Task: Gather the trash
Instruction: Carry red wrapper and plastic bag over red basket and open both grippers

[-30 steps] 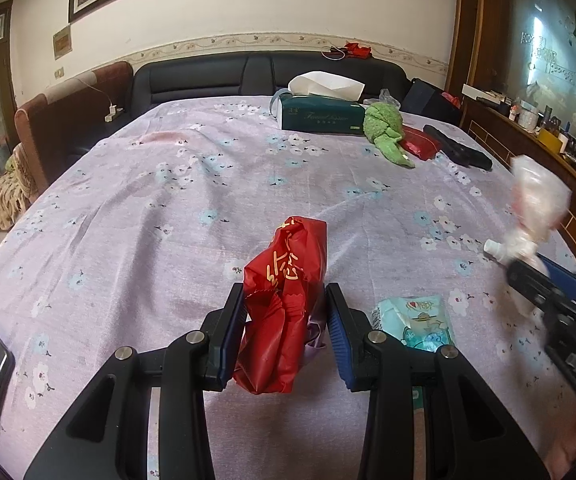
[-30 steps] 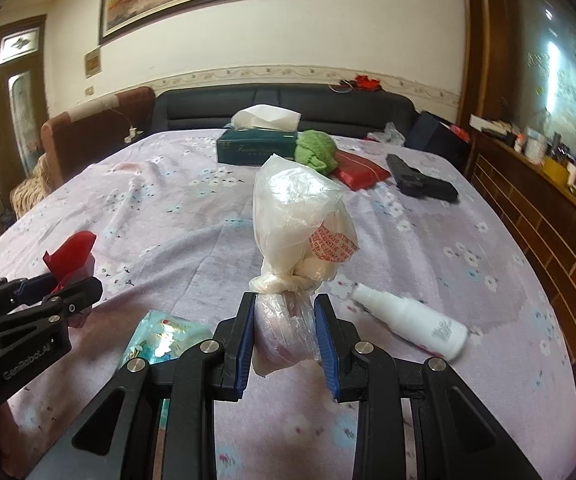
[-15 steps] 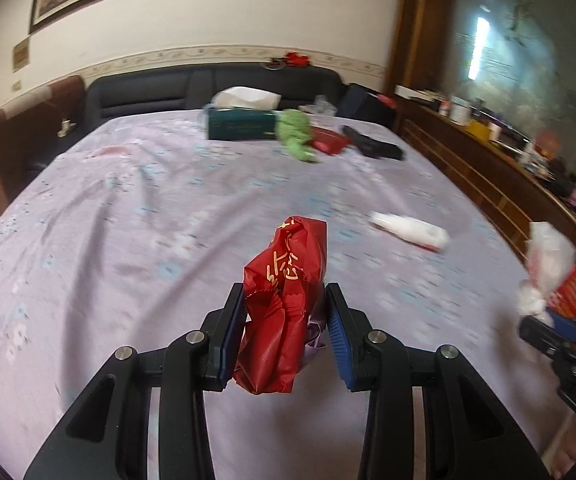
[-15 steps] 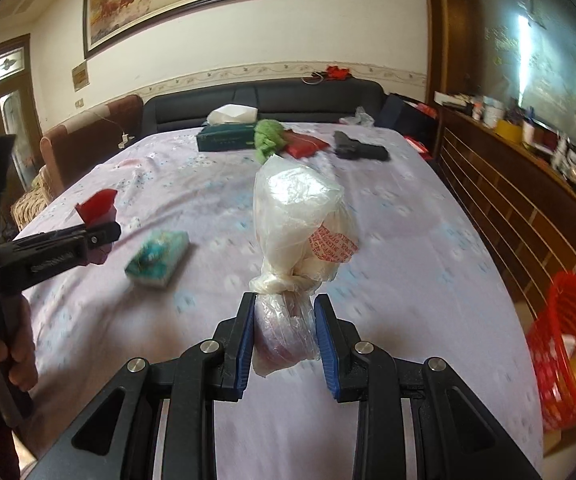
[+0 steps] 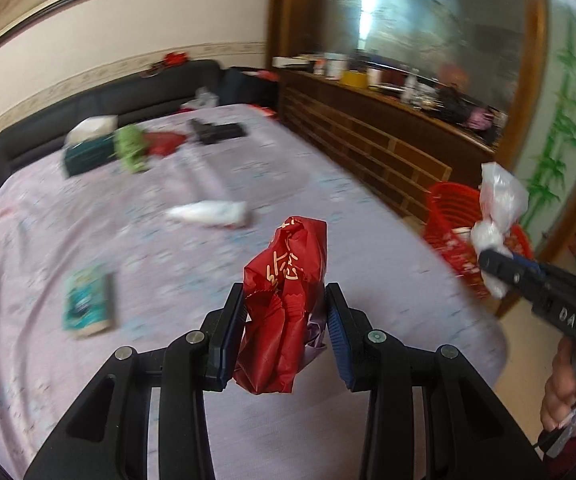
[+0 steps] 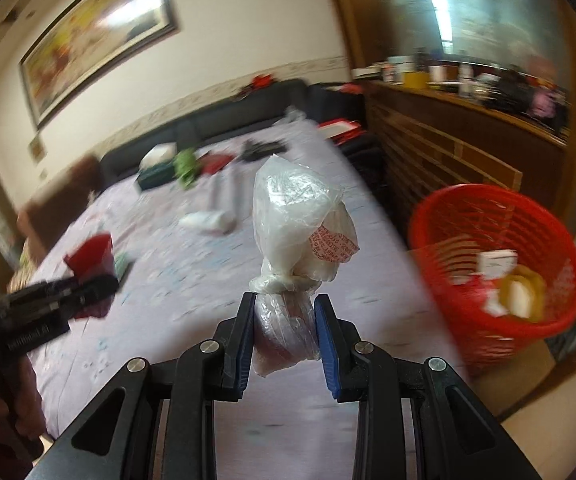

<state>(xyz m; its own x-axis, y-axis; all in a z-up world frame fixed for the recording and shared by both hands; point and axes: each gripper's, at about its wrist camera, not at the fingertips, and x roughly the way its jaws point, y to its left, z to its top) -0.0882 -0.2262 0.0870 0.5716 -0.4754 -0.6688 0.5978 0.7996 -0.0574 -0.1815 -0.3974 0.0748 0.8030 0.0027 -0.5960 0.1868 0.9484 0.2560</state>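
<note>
My left gripper (image 5: 285,320) is shut on a crumpled red wrapper (image 5: 288,280) with gold characters, held above the bed's lilac floral sheet (image 5: 167,240). My right gripper (image 6: 284,320) is shut on a knotted clear plastic bag (image 6: 300,224) with a red stamp. A red mesh waste basket (image 6: 500,264) stands on the floor to the right of the bed, with some scraps inside. In the left wrist view the right gripper (image 5: 500,258) and its bag (image 5: 500,200) hang in front of that basket (image 5: 448,216). In the right wrist view the left gripper (image 6: 99,284) shows at the left.
On the bed lie a white bottle (image 5: 211,213), a teal packet (image 5: 87,300), a green tissue box (image 5: 85,152), a green cloth (image 5: 129,152), a red pouch (image 5: 165,142) and a black item (image 5: 217,131). A wooden cabinet (image 5: 388,148) runs along the bed's right side.
Both grippers have swung right, along with their loads, from over the middle of the bed toward its right edge. The red basket has come into view. Both grips are unchanged.
</note>
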